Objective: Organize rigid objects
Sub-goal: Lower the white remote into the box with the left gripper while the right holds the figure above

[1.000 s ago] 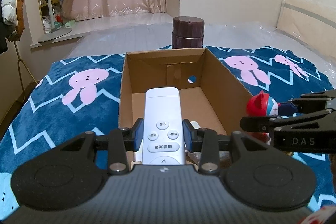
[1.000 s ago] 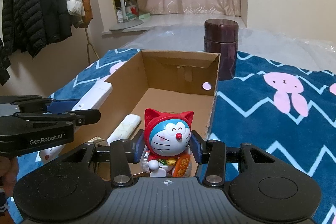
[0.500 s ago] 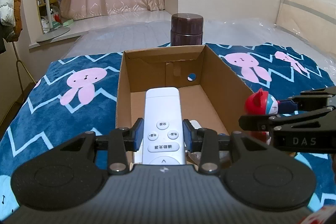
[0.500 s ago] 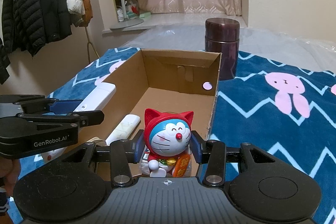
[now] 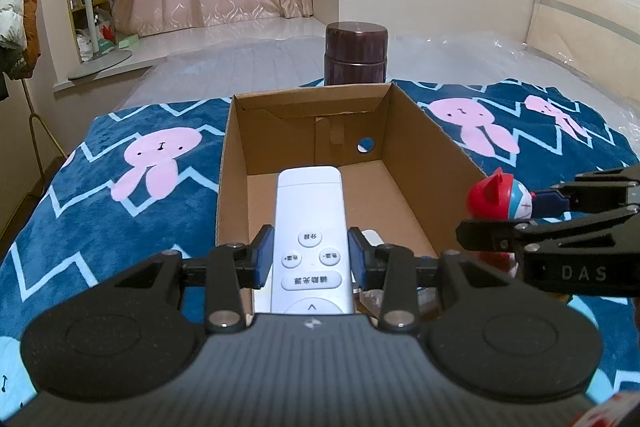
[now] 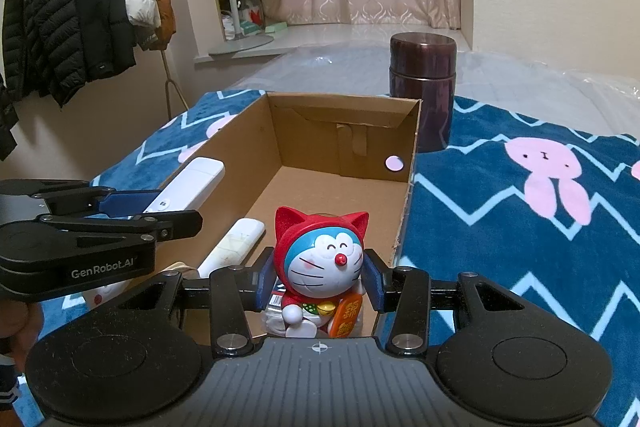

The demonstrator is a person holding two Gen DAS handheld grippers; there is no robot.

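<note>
1. Left gripper (image 5: 312, 259) is clamped on a white remote (image 5: 310, 227), blue pads pressing both long sides just by the buttons. The remote sticks forward over the near end of the cardboard box (image 5: 236, 163).
2. Right gripper (image 6: 319, 283) has its fingers closed snug on a Doraemon figure (image 6: 320, 259) in a red cat hood, held upright and facing the camera, over the near right part of the box. In the left wrist view the figure (image 5: 498, 199) sits just outside-ish the box's right wall; can't tell exactly if it's over the rim.
3. Already lying on the box floor: a second white remote (image 6: 234, 245), angled along the left side, just left of the figure. There's also some clear plastic thing under the figure, too hidden to say what.
4. Box is open-topped, far half of the floor bare, small round hole (image 6: 394, 163) in the back wall.
5. A dark brown canister (image 6: 422, 87) stands upright right behind the box's far right corner, close to it.
6. Everything's on a blue zigzag blanket with pink bunnies (image 6: 520, 227). Coat rack with puffy jackets (image 6: 76, 7) off to the left, well apart.
7. The two grippers are side by side at the box's near end, not touching.
</note>
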